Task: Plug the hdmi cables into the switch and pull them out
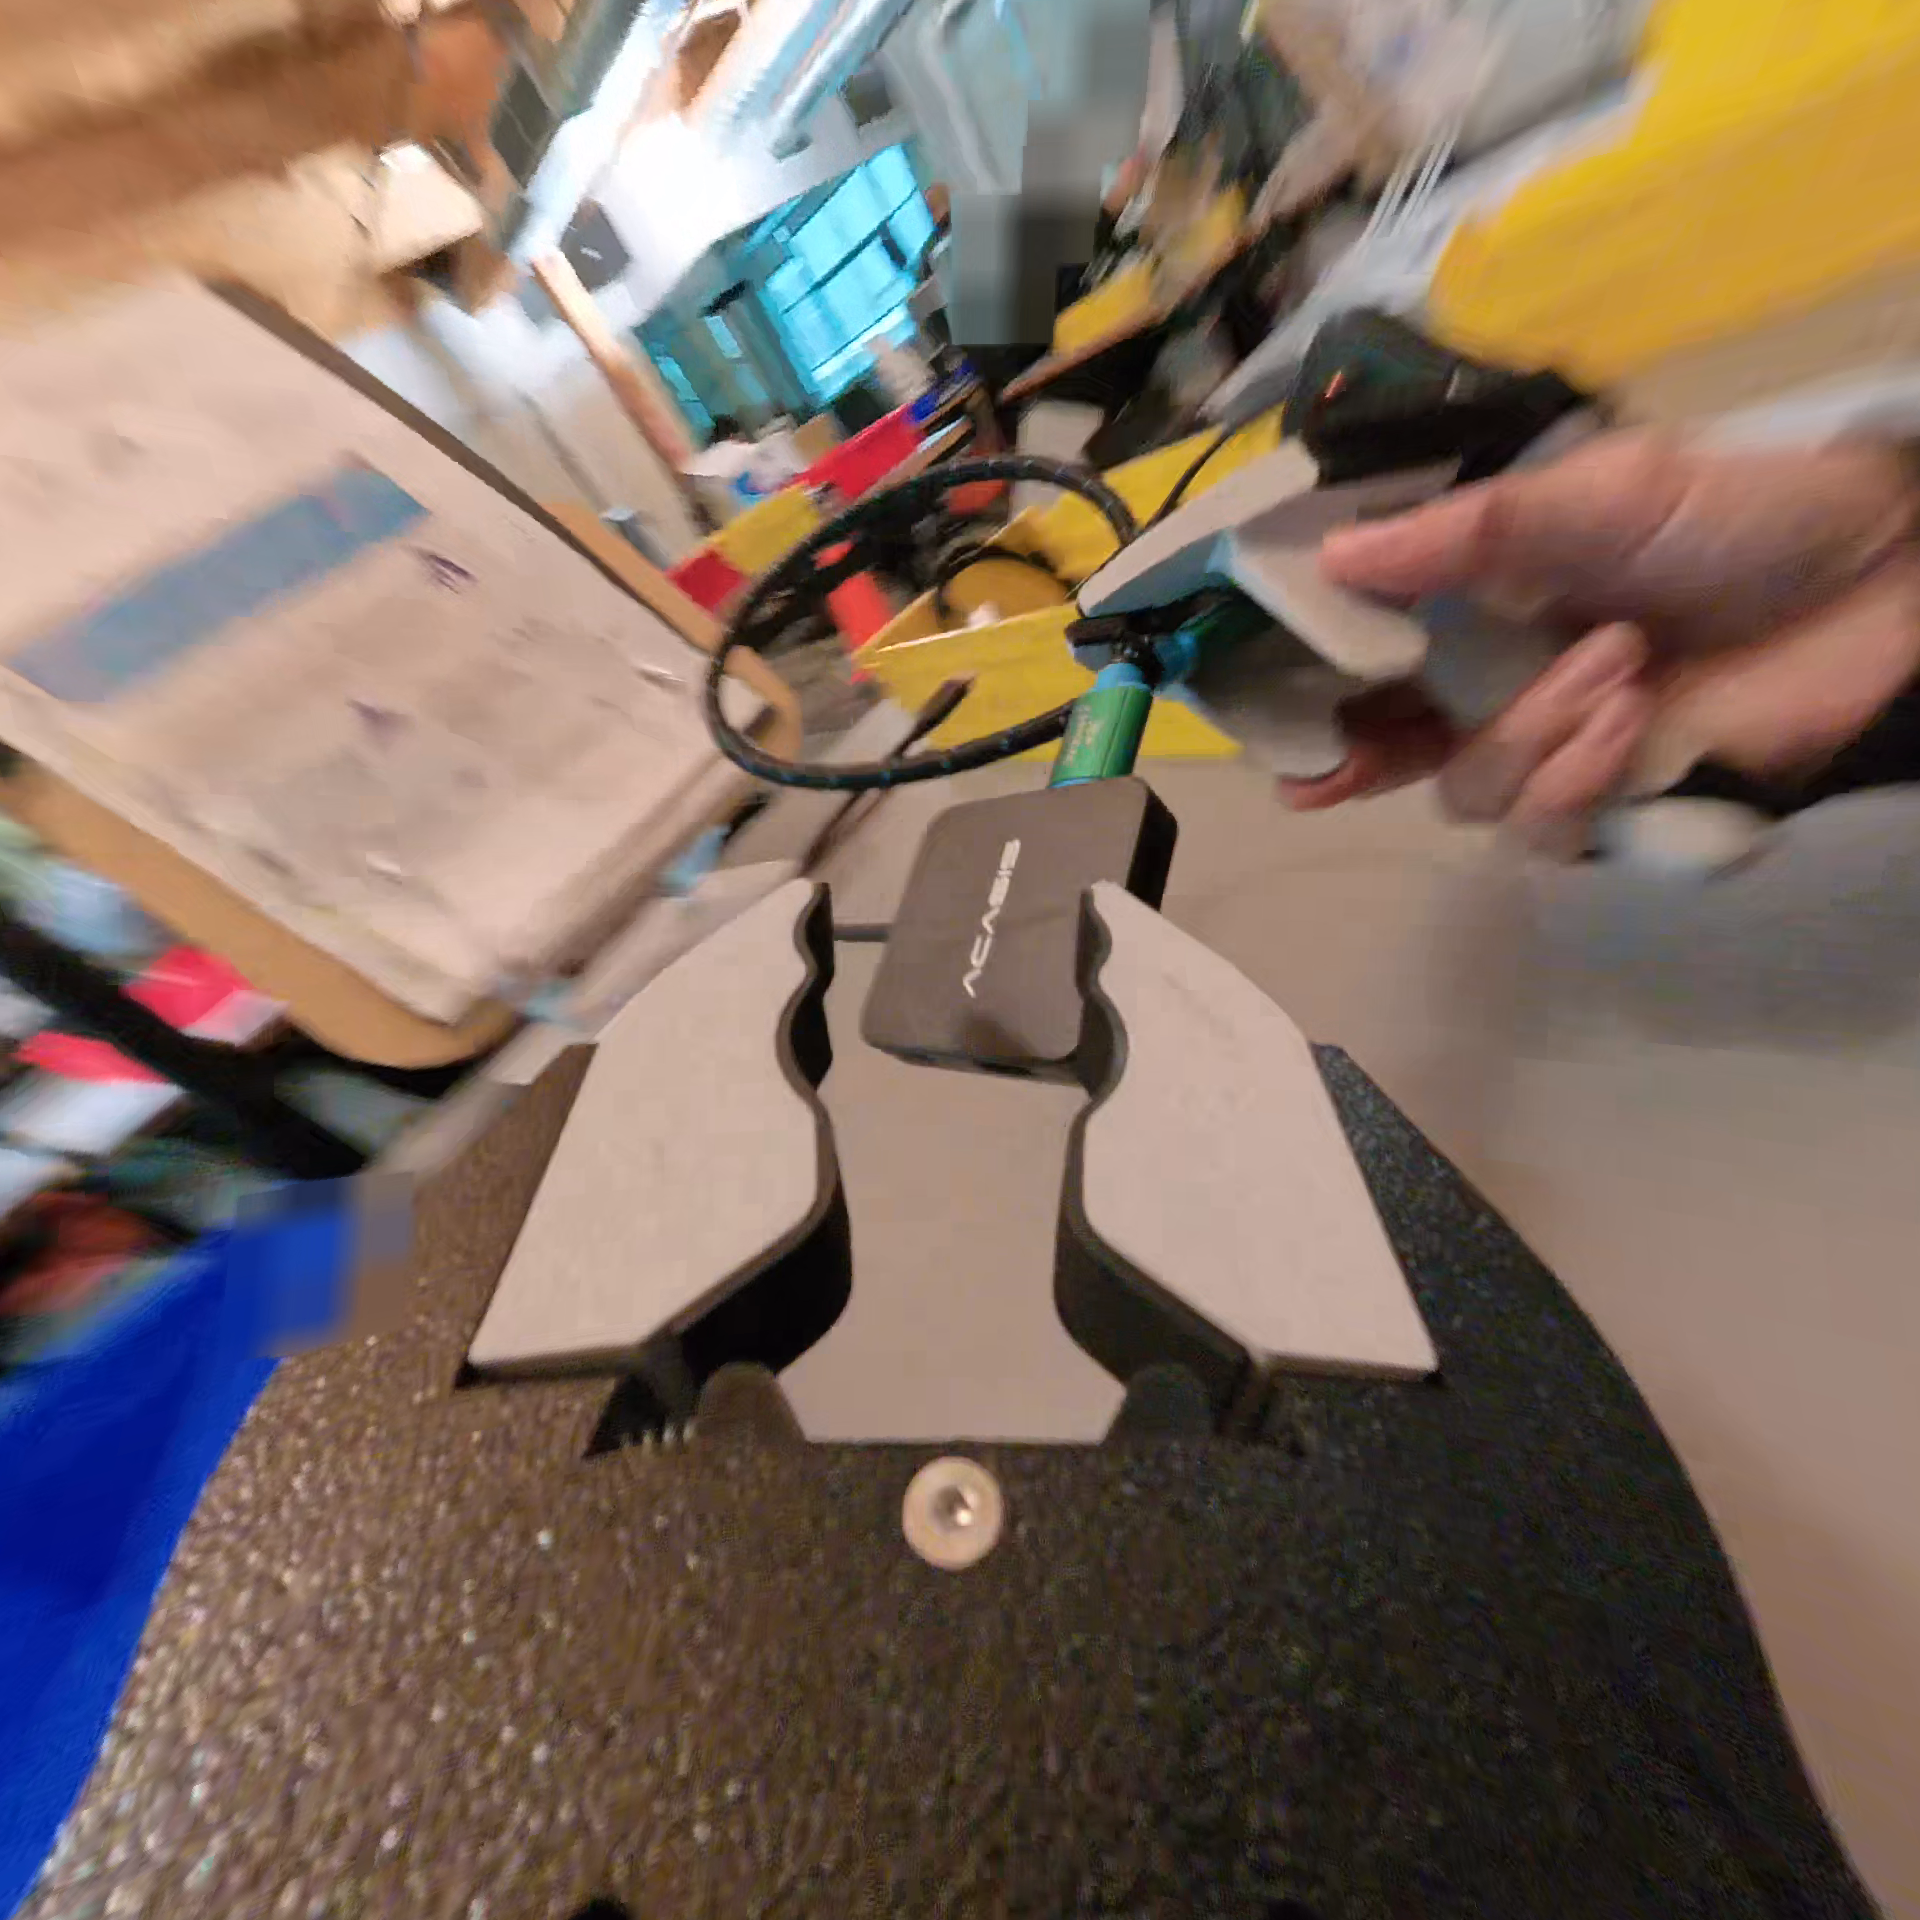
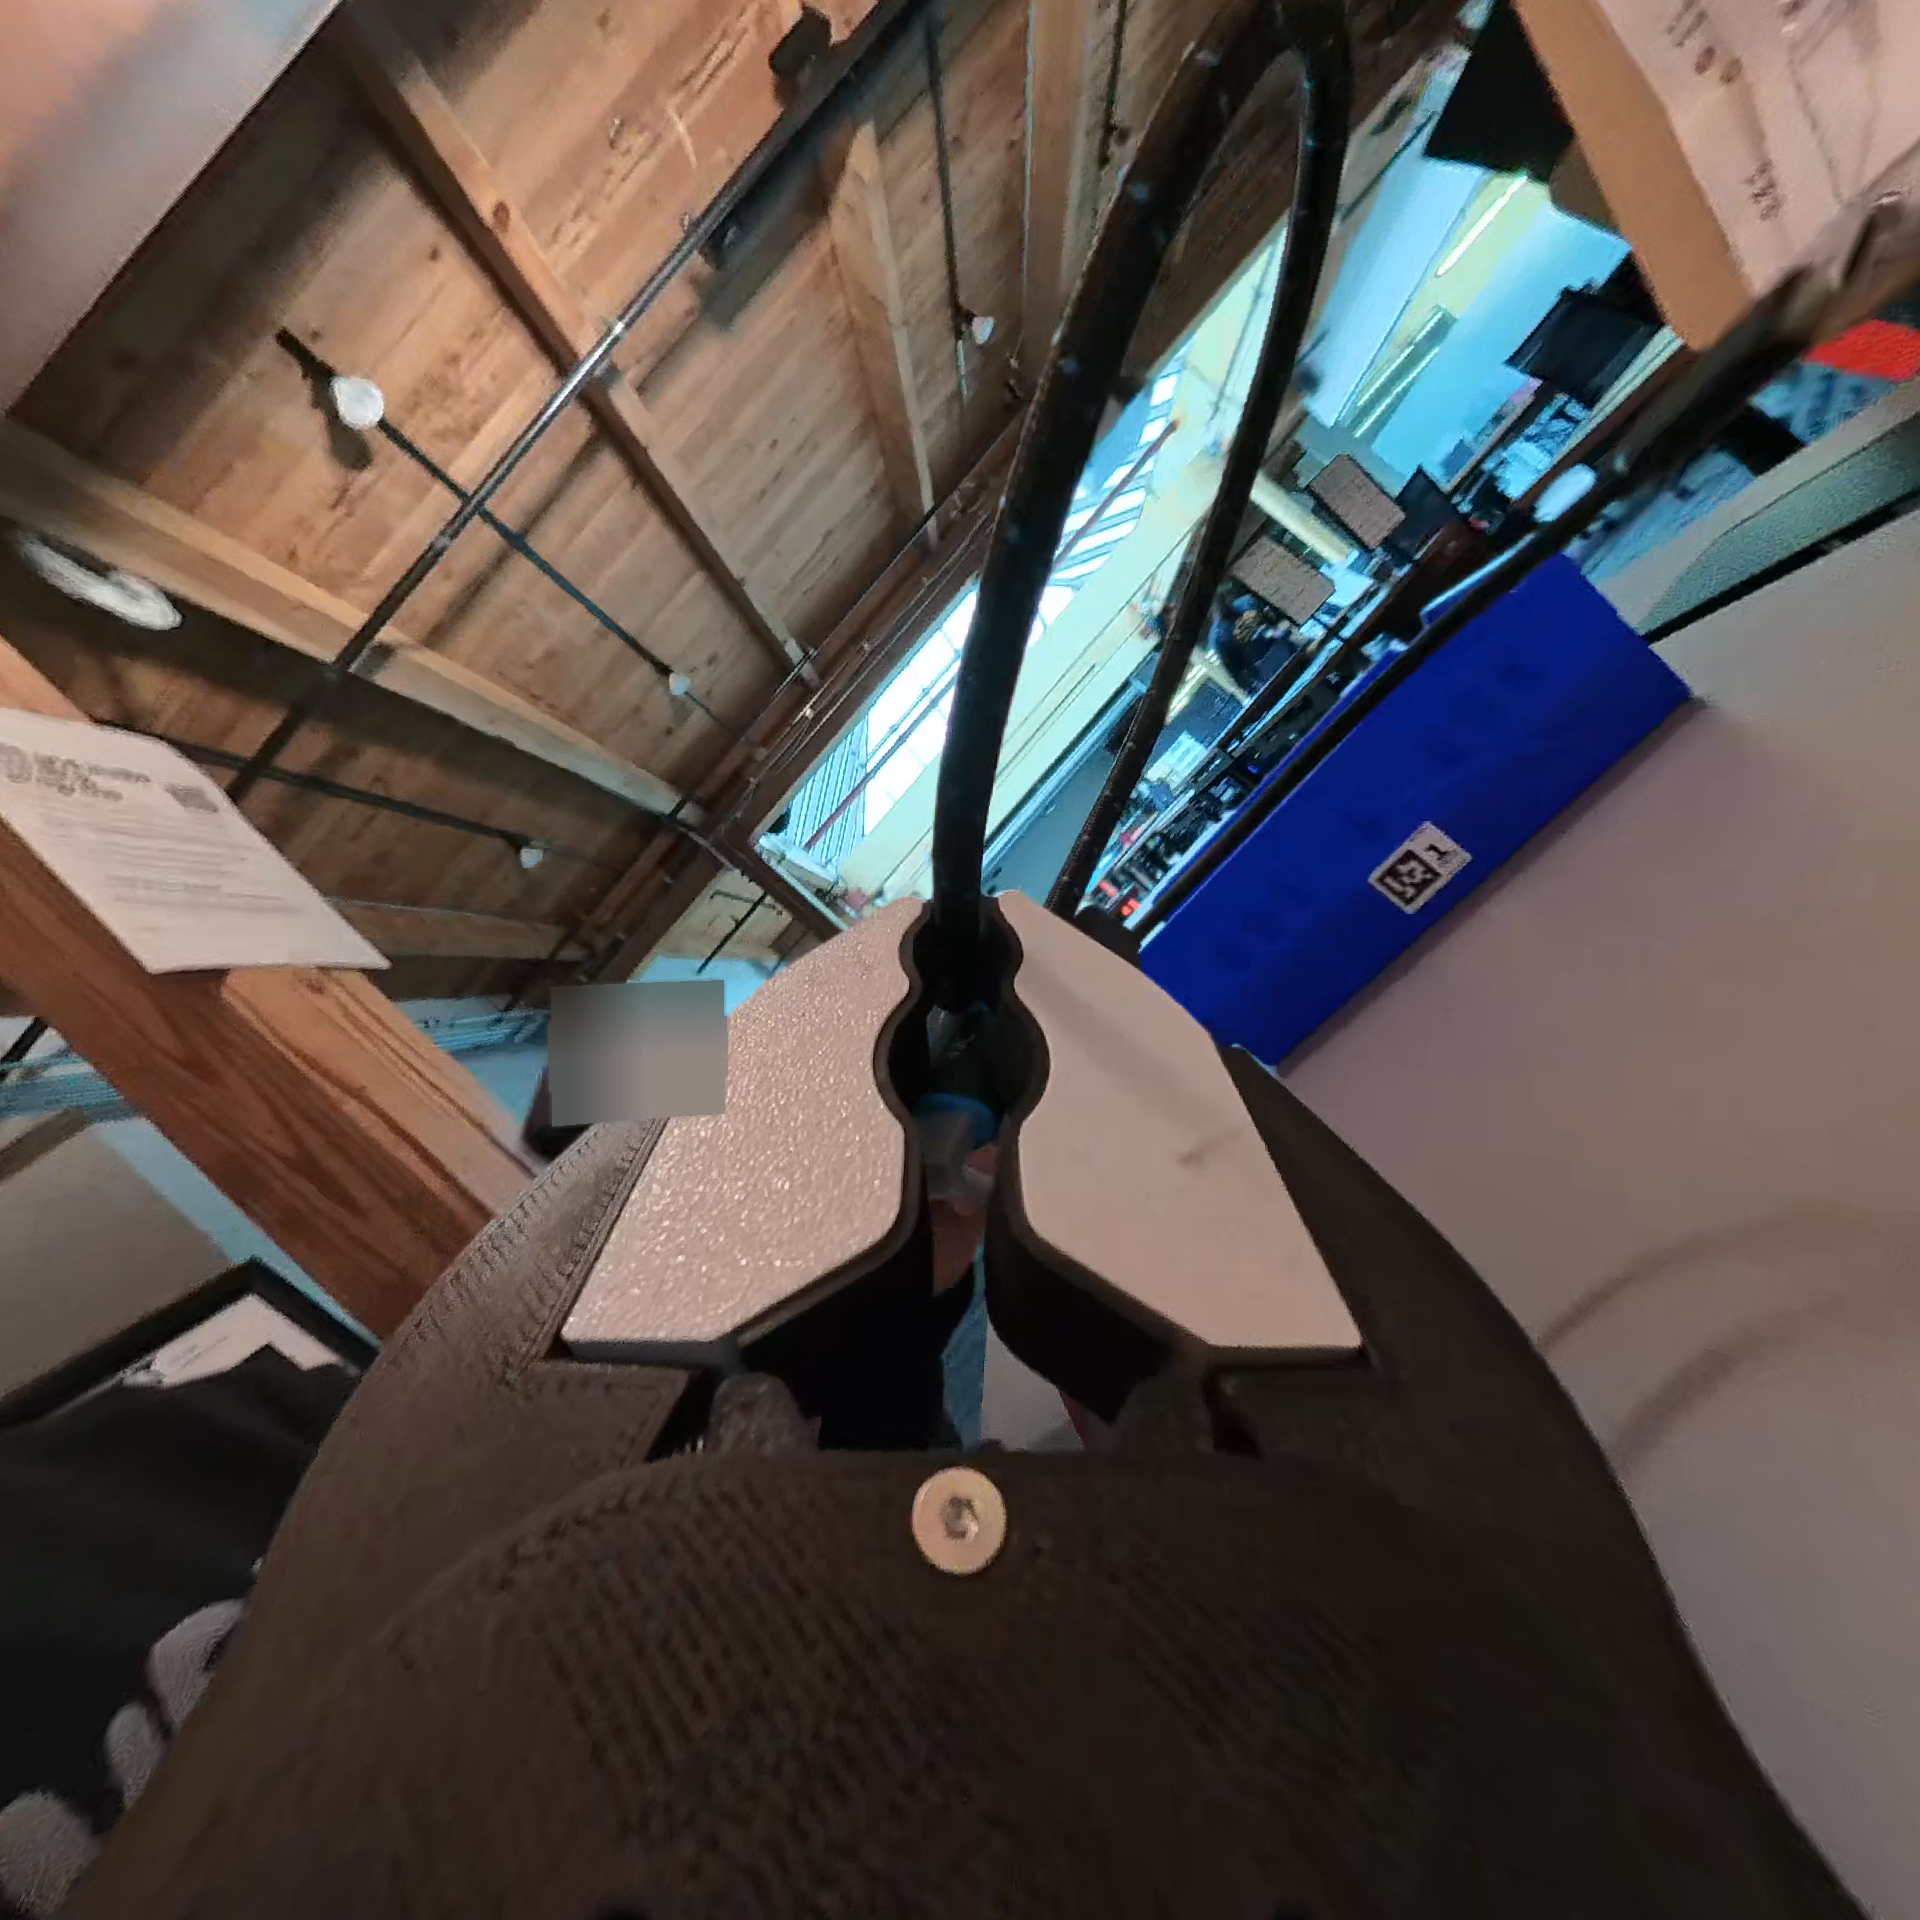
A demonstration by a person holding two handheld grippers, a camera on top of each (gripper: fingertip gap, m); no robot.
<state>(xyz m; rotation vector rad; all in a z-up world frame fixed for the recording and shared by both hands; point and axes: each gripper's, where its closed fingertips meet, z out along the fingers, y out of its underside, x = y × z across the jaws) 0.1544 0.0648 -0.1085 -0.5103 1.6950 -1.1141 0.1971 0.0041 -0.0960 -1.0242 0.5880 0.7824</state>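
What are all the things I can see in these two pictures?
Black rectangular switch box: one, black, between the left gripper's fingers, lifted above the grey table.
Green-and-blue HDMI plug: one, at the switch's far end.
Black braided cable: one, looped behind the switch.
Grey table: one, underneath.
Blue panel: one, at the table edge.
Left gripper: shut on the switch.
Right gripper: shut on the cable end.
Hand: one, holding the right gripper.

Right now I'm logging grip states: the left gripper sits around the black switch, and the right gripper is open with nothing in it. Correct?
Not quite. The right wrist view shows the right gripper shut on the black cable, not open. The left gripper does sit around the black switch.
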